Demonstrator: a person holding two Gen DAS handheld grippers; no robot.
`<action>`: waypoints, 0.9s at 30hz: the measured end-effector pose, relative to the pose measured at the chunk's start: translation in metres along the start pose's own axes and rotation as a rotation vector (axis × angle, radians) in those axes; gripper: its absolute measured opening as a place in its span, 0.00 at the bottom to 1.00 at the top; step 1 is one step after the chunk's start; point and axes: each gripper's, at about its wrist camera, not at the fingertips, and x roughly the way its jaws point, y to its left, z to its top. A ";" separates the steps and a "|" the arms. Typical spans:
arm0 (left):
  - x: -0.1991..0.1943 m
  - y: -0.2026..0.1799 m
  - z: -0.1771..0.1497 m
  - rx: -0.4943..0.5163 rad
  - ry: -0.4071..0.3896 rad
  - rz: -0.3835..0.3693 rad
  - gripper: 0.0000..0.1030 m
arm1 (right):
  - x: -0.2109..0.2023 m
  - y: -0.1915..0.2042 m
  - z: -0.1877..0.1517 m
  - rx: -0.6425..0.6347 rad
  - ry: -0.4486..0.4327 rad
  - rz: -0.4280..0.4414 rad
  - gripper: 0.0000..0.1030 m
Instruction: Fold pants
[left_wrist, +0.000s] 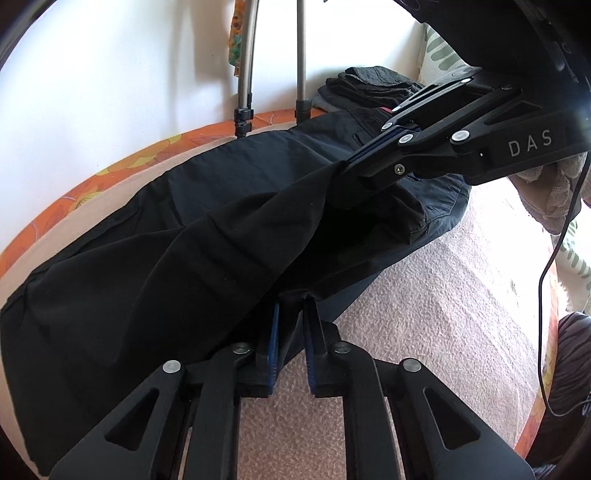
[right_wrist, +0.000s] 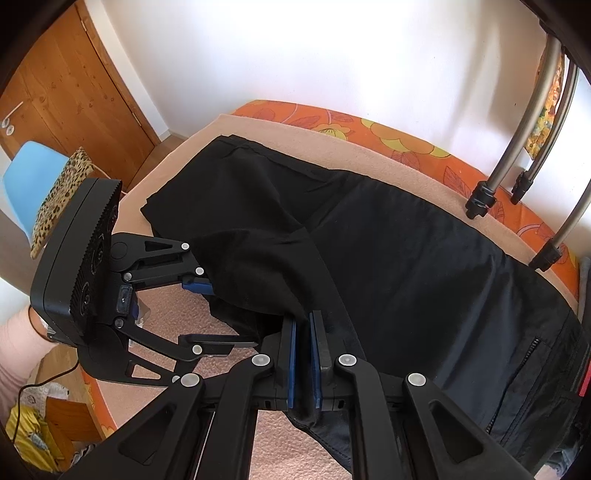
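On the pink blanket (left_wrist: 424, 295), black pants (left_wrist: 184, 240) lie toward twelve o'clock; left gripper (left_wrist: 291, 306) and right gripper (right_wrist: 303, 321) each pinch fabric.

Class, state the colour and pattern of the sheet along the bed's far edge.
Orange sheet with yellow flowers; right wrist view shows it best.

Each view is being taken from just behind its own fingers, close above the bed (left_wrist: 424, 314). The black pants (left_wrist: 184, 240) are being shared by both views, and each gripper is being captured by the other's camera.
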 end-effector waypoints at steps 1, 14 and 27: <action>-0.001 -0.003 -0.001 0.015 0.010 -0.004 0.08 | -0.001 0.000 -0.001 0.002 0.000 0.001 0.05; -0.044 -0.027 -0.007 0.037 -0.014 -0.131 0.27 | -0.001 -0.005 -0.027 0.121 -0.006 0.229 0.37; -0.012 -0.078 -0.004 0.025 -0.002 -0.264 0.43 | -0.038 -0.071 -0.088 0.329 -0.118 0.077 0.37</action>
